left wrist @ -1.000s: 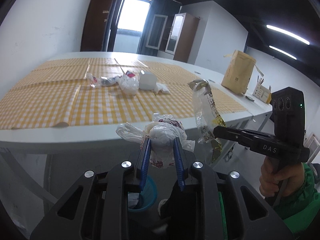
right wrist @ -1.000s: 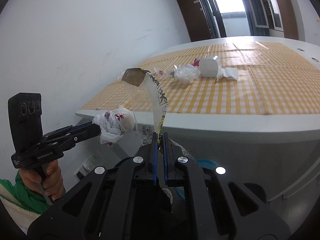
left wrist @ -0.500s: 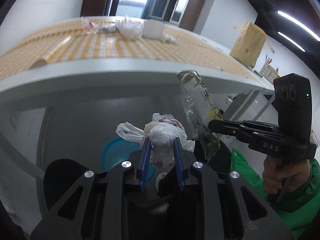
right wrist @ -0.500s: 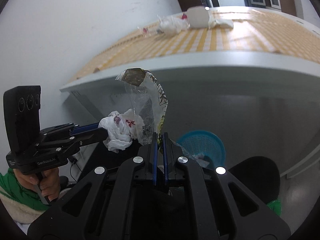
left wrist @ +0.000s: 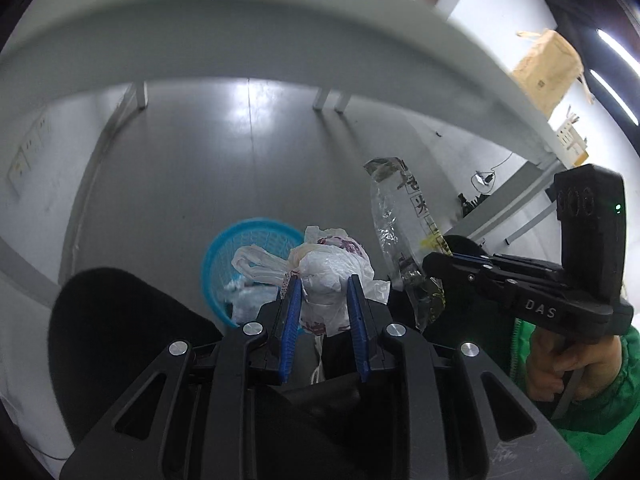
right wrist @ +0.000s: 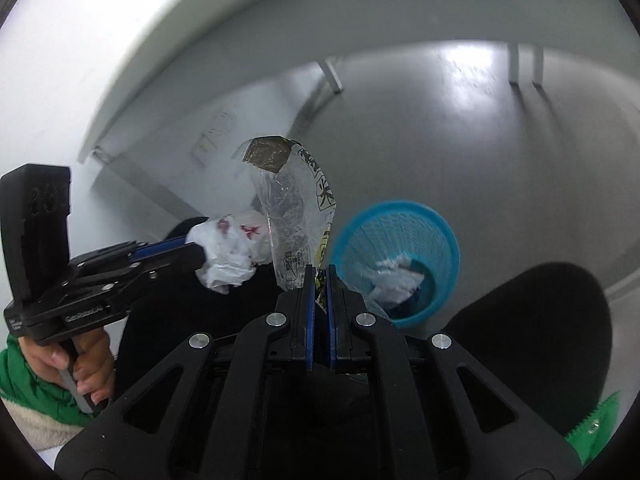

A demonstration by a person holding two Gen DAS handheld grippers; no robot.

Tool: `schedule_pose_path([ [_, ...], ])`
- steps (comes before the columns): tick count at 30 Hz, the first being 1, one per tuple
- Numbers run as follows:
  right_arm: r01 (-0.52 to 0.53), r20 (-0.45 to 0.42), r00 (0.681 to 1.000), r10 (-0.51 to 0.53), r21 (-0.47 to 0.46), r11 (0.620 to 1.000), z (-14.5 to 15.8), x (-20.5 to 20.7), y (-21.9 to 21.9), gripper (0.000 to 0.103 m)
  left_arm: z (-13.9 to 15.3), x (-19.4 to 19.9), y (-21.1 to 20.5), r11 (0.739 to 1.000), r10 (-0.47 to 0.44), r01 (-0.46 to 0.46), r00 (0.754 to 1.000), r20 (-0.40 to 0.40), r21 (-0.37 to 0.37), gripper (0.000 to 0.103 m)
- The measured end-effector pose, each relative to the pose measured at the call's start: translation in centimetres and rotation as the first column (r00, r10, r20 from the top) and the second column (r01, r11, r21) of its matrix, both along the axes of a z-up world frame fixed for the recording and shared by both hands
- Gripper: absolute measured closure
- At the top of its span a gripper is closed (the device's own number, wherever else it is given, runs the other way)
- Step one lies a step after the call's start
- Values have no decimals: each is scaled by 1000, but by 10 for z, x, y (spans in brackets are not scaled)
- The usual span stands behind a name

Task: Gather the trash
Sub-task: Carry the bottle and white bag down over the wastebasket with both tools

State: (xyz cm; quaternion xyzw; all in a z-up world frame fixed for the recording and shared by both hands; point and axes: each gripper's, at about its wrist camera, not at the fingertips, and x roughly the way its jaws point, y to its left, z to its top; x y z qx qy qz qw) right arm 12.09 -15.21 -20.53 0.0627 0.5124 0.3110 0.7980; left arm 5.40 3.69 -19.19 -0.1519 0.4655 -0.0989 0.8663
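My left gripper point(left wrist: 322, 280) is shut on a crumpled white plastic bag with red print point(left wrist: 332, 268), which also shows in the right wrist view point(right wrist: 230, 254). My right gripper point(right wrist: 319, 270) is shut on a clear printed snack wrapper point(right wrist: 294, 208) that stands up from the jaws; it also shows in the left wrist view point(left wrist: 404, 232). Both are held above the floor, close to a blue mesh trash basket point(right wrist: 440, 240) with white trash in it. In the left wrist view the basket point(left wrist: 224, 252) lies just behind and left of the bag.
The table's white edge point(left wrist: 280, 40) arches overhead, with its legs point(left wrist: 332, 100) behind. A black chair seat point(right wrist: 540, 320) sits right of the basket. A brown paper bag point(left wrist: 548, 68) stands on the table at far right. Grey floor surrounds the basket.
Both grippers have dropped from table height and tilted down toward the floor, still holding the bag and the wrapper. The basket now lies closer, and the tabletop is out of sight.
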Motion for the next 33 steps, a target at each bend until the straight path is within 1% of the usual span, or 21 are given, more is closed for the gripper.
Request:
schedule_pose_path([
  [4,-2,-48,999,0,-22,1000,-22,12,6,99,-17,15,4,1000,29,-29,998,-50,-9,81],
  [6,-4,-59,998,2,-38,999,-31,17,10,99,-23,21,4,999,37,-39,997,-65,-29,81],
  [9,-6,-82,997,0,-64,998,-44,20,16,99,-31,29,2,999,48,-48,995,-82,-9,81],
  [13,-2,-143,990,-9,-74,997,-65,37,27,99,-48,40,0,998,59,-57,990,-126,13,80],
  [18,8,-197,980,-28,-101,995,-89,56,36,99,-69,63,2,995,81,-71,983,-166,65,81],
  [25,53,-280,956,-82,-109,993,-121,79,42,99,-92,87,9,994,104,-96,966,-237,45,80],
  [29,72,-308,946,-105,-118,990,-136,92,42,99,-105,99,13,992,125,-123,953,-277,25,81],
  [33,81,-333,935,-119,-124,989,-149,105,46,99,-114,104,12,991,133,-135,945,-300,16,80],
])
